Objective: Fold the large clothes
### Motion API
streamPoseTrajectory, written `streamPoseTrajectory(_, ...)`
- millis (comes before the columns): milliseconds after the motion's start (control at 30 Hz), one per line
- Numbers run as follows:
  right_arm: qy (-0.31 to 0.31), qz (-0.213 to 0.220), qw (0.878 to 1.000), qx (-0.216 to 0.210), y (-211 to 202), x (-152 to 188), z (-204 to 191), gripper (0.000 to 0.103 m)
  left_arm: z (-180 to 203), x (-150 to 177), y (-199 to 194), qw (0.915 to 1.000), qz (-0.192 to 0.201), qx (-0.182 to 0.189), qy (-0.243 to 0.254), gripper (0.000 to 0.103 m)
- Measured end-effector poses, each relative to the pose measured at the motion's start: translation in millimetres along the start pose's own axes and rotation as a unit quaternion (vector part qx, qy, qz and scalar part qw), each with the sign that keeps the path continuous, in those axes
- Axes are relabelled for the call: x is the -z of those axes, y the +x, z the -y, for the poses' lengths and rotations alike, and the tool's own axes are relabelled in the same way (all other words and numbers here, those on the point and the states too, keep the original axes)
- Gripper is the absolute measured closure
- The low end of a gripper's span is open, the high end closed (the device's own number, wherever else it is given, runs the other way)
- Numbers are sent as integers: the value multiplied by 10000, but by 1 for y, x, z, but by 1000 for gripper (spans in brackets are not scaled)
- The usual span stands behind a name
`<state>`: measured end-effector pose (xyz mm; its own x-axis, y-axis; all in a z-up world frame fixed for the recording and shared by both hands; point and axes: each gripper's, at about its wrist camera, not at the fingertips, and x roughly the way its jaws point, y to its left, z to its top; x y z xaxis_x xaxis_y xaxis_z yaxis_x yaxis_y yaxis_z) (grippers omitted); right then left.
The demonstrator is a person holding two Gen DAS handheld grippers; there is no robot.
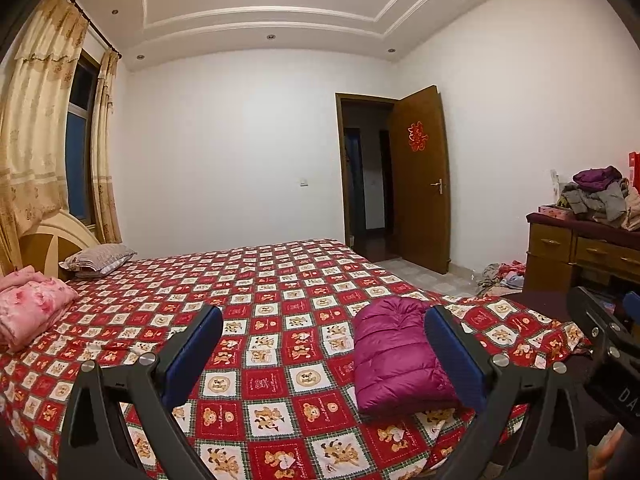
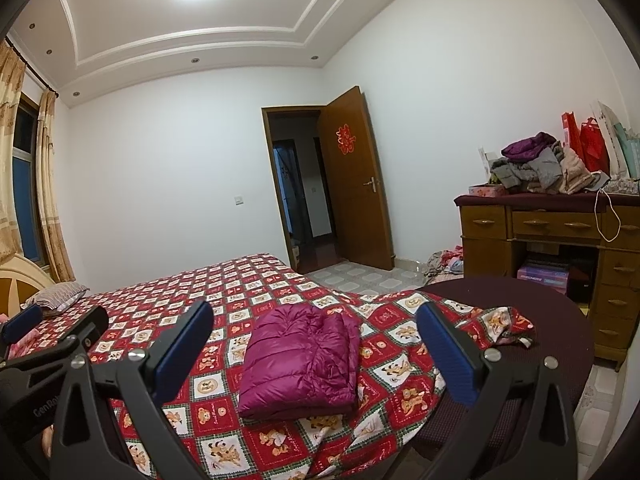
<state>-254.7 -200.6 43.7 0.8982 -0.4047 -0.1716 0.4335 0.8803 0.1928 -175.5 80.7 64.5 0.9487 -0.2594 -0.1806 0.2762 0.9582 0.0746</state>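
Both grippers' jaws wide apart, empty; puffy quilted magenta jacket [image 2: 300, 360] folded flat on checked bedspread [image 2: 248, 288].

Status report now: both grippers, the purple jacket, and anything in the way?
Left gripper open, empty. Right gripper open, empty. Purple jacket folded on bed, untouched. Nothing blocking.
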Motion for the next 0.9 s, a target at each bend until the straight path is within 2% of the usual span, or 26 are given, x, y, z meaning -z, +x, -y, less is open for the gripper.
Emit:
streamPoseTrajectory(433,-15,-1,10000,8,1,0,1,0,0,-3,3,10000,-57,-62,21,2)
streamPoseTrajectory(567,-7,-20,10000,2,1,-1,2,0,-3,-4,5,9999,-111,83,-73,2)
streamPoseTrajectory(767,-13,-31,10000,-7,1,0,2,0,-2,-4,2,9999,100,17,45,2)
streamPoseTrajectory(900,-12,-44,10000,-13,3,1,2,0,-3,-4,2,10000,73,39,4,2)
